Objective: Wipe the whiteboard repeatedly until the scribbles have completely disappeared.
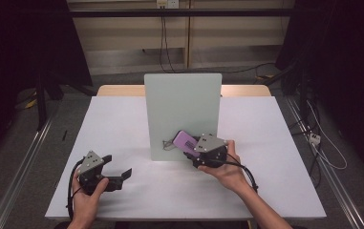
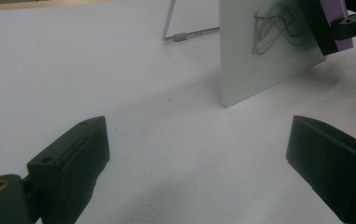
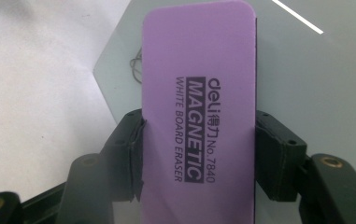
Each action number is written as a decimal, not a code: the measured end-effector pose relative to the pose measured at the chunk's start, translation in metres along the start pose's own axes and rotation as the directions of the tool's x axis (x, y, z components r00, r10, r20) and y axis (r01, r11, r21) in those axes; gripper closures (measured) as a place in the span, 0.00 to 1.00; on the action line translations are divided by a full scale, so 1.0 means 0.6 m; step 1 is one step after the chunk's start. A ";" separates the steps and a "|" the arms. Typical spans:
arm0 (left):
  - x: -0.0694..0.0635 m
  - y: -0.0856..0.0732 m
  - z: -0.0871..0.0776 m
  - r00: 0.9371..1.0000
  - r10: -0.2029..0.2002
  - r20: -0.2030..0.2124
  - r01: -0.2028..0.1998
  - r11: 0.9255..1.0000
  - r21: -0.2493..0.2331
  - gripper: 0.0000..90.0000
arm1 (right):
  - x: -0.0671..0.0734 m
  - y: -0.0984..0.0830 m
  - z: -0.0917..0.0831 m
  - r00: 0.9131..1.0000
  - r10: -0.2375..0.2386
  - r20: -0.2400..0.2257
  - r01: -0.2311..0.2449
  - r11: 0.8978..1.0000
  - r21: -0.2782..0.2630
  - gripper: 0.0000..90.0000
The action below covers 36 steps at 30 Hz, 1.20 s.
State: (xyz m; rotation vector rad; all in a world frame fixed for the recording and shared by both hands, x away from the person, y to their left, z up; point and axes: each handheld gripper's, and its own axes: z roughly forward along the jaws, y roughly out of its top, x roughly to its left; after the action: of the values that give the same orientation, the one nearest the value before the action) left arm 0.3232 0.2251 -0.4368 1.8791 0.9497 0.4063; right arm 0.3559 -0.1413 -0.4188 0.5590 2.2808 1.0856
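Smooth white table [image 1: 122,119], upright pale board [image 1: 182,100] with scribbles, my right gripper [image 3: 199,154] clamping purple rounded eraser [image 3: 198,93] reading "deli MAGNETIC WHITE BOARD ERASER", my left gripper [image 2: 199,154] spread wide, empty.

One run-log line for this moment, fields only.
right tool: shut on purple eraser, at board scribble | left tool: open, nothing between jaws, over table | whiteboard: upright

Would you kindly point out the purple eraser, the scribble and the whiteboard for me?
purple eraser [image 3: 196,116], right gripper view, middle of its printed face.
scribble [image 2: 274,29], left gripper view, centre of the lines.
whiteboard [image 1: 182,102], high view, bare upper face.
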 end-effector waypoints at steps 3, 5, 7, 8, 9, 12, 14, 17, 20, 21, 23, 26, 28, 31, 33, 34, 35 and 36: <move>0.000 0.000 0.000 1.000 -0.004 0.000 0.004 1.000 -0.003 0.07 | 0.008 0.000 0.009 1.000 -0.007 -0.012 0.007 1.000 0.002 0.46; 0.000 0.000 -0.001 1.000 -0.001 -0.001 0.001 1.000 -0.002 0.07 | 0.013 0.000 0.015 1.000 -0.012 -0.028 0.012 1.000 0.006 0.46; 0.000 0.000 0.000 1.000 -0.003 0.000 0.003 1.000 -0.002 0.07 | 0.021 -0.001 0.023 0.999 -0.019 -0.043 0.020 1.000 0.015 0.46; 0.000 0.000 0.000 1.000 -0.002 0.000 0.002 1.000 -0.001 0.07 | 0.025 -0.002 0.027 0.998 -0.024 -0.055 0.025 0.999 0.019 0.46; 0.000 0.000 0.000 1.000 -0.002 0.000 0.002 1.000 -0.001 0.07 | 0.025 -0.002 0.027 0.998 -0.024 -0.055 0.025 0.999 0.019 0.46; 0.000 0.000 -0.001 1.000 0.000 0.001 0.000 1.000 -0.003 0.07 | 0.033 -0.001 0.037 0.997 -0.028 -0.078 0.030 0.999 0.029 0.46; 0.002 0.000 -0.002 1.000 -0.004 0.000 0.004 1.000 -0.004 0.07 | 0.031 -0.001 0.037 0.996 -0.022 -0.084 0.024 0.999 0.024 0.46; 0.002 0.000 -0.003 1.000 -0.004 0.000 0.004 1.000 -0.007 0.07 | 0.028 0.001 0.034 0.997 -0.029 -0.075 0.030 0.999 0.020 0.46; 0.002 -0.001 -0.006 1.000 -0.005 0.000 0.005 1.000 -0.009 0.07 | 0.020 0.004 0.025 0.998 -0.030 -0.056 0.030 1.000 0.008 0.46; 0.003 -0.001 -0.007 1.000 -0.007 0.002 0.007 1.000 -0.010 0.07 | 0.007 0.007 0.012 1.000 -0.019 -0.024 0.018 1.000 -0.013 0.46; 0.004 -0.001 -0.007 1.000 -0.006 0.001 0.006 1.000 -0.009 0.07 | -0.006 0.010 -0.001 1.000 -0.007 0.005 0.007 0.999 -0.032 0.46; 0.004 -0.001 -0.007 1.000 -0.009 -0.001 0.009 1.000 -0.009 0.07 | -0.025 0.017 -0.019 0.999 0.013 0.046 -0.010 0.998 -0.059 0.46; 0.003 -0.001 -0.006 1.000 -0.006 -0.007 0.006 1.000 -0.010 0.07 | -0.034 0.021 -0.027 0.998 0.025 0.058 -0.021 0.997 -0.072 0.46; 0.002 -0.001 -0.005 1.000 -0.004 -0.007 0.004 1.000 -0.005 0.07 | -0.032 0.021 -0.025 0.997 0.006 0.072 -0.001 0.998 -0.069 0.46; 0.002 -0.001 -0.004 1.000 -0.006 -0.005 0.006 1.000 -0.007 0.07 | -0.027 0.021 -0.021 0.998 0.000 0.065 0.004 0.998 -0.061 0.46; 0.002 -0.001 -0.004 1.000 -0.006 -0.005 0.006 1.000 -0.007 0.07 | -0.025 0.020 -0.019 0.998 -0.001 0.061 0.005 0.998 -0.060 0.46; 0.001 -0.001 -0.004 1.000 -0.009 -0.005 0.009 1.000 -0.008 0.07 | -0.023 0.020 -0.016 0.998 -0.003 0.058 0.007 0.998 -0.059 0.46; 0.001 -0.001 -0.004 1.000 -0.008 -0.004 0.008 1.000 -0.007 0.07 | -0.020 0.020 -0.014 0.999 -0.005 0.052 0.008 0.998 -0.056 0.46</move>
State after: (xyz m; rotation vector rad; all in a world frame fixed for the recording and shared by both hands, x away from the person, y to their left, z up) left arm 0.3219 0.2273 -0.4365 1.8682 0.9572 0.4086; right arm 0.3614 -0.1458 -0.4015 0.5502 2.1996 1.1155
